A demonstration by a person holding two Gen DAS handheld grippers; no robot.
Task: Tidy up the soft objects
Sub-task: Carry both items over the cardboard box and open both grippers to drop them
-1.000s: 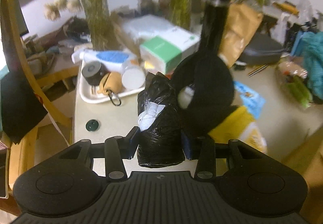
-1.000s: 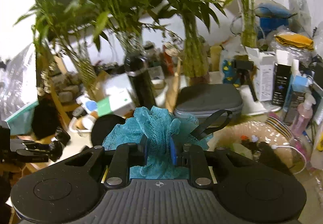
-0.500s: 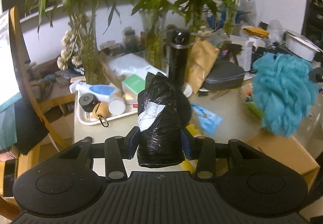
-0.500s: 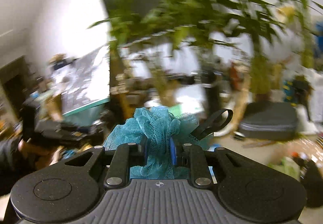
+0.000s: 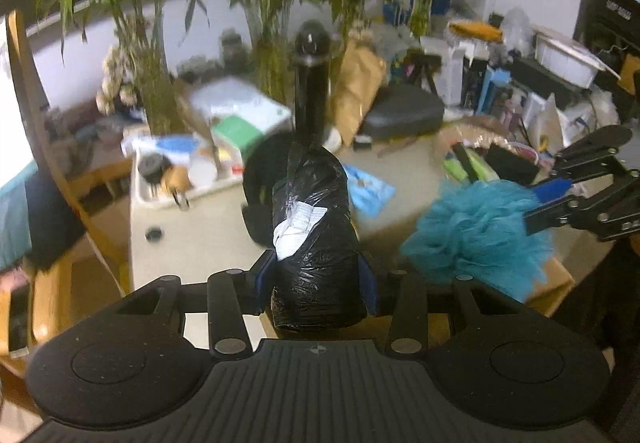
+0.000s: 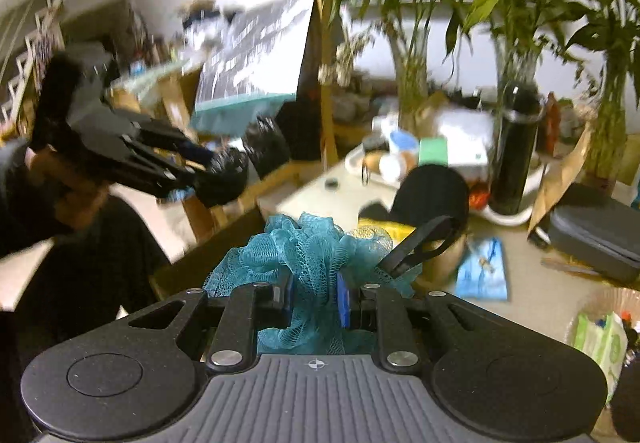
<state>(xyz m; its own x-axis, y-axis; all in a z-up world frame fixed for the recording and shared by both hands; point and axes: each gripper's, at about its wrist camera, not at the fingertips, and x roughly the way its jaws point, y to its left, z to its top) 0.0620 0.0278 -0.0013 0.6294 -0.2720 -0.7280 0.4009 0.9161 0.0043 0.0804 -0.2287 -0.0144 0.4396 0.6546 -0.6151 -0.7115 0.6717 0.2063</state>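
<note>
The left gripper pinches a black plastic bundle upright between its blue pads, above the table's near edge. The right gripper clamps a teal mesh pouf — held off to the right, over a cardboard box.

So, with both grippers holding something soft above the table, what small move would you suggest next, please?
Probably carry both a little further towards a shared spot: the left gripper clamps the black plastic-wrapped bundle, the right gripper the teal mesh bath sponge, and neither rests on anything.
</note>
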